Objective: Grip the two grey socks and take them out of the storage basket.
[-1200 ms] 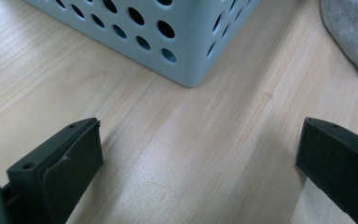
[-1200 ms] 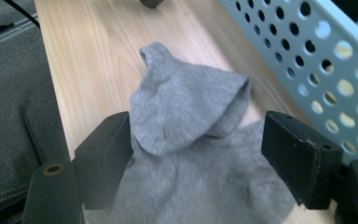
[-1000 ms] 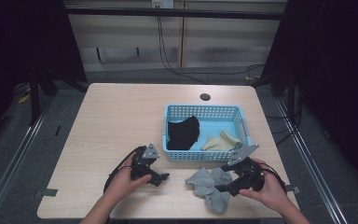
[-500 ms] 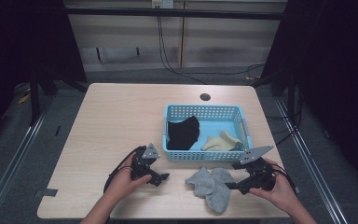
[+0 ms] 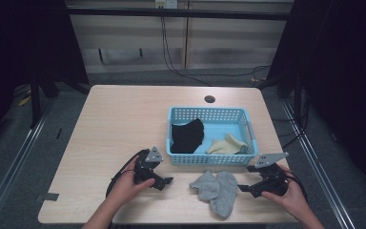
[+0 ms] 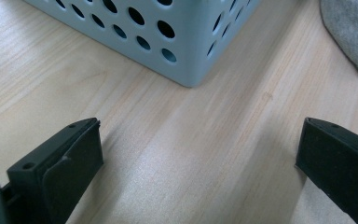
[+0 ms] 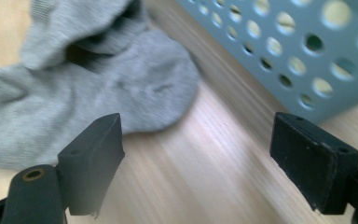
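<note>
Two grey socks lie in a heap on the table in front of the blue basket. My right gripper sits just right of them, low over the wood and pointing left at them. Its jaws have just been opening and stand open, with bare table between them and the grey socks a little ahead. My left gripper rests left of the socks, open, facing the basket corner. Nothing lies between its jaws, and a grey sock shows at the upper right.
The basket holds a black cloth and a cream sock. A round hole marks the table's far side. Bare wood stretches over the table's left half. The basket's perforated wall stands close on the right gripper's right.
The right hand has drawn back to the right, off the grey socks, and sunk closer to the table. The socks stay in a heap. The left hand has kept still.
</note>
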The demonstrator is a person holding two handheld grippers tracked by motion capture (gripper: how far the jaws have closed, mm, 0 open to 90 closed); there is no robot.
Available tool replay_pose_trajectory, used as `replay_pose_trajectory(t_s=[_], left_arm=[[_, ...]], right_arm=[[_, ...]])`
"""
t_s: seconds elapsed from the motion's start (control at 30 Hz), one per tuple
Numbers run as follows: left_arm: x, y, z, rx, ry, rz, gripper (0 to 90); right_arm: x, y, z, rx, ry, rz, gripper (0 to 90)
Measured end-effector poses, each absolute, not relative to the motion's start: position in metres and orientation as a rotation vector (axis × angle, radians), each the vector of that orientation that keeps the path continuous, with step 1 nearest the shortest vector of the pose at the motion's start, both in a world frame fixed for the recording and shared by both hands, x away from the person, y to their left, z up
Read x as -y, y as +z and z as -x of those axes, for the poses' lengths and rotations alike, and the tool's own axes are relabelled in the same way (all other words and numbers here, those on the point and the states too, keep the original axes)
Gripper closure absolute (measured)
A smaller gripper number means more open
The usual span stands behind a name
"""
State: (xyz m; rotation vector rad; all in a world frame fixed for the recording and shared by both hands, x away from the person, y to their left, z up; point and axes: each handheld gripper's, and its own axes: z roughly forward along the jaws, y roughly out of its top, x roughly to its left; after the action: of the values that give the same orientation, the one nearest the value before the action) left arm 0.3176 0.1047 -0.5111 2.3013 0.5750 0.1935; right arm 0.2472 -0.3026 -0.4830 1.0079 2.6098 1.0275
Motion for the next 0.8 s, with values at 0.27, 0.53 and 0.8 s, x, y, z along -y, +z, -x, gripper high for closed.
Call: replay_pose_trajectory(t_s=[0.27, 0.53, 0.8], left_arm=[[-0.105, -0.511, -0.318, -0.576, 0.193, -2.302, 0.0], [-0.105, -0.511, -0.318, -0.576, 0.193, -2.302, 0.0], [-0.105, -0.511, -0.318, -0.574, 0.195, -2.304, 0.0]], right_arm=[[0.310, -0.500, -0.250, -2.582, 1.000, -1.059, 14.6], [0.312, -0.506, -0.249, -2.514, 1.012, -1.028, 13.8], [0.316, -0.511, -0.248, -2.437, 1.063, -1.059, 12.8]])
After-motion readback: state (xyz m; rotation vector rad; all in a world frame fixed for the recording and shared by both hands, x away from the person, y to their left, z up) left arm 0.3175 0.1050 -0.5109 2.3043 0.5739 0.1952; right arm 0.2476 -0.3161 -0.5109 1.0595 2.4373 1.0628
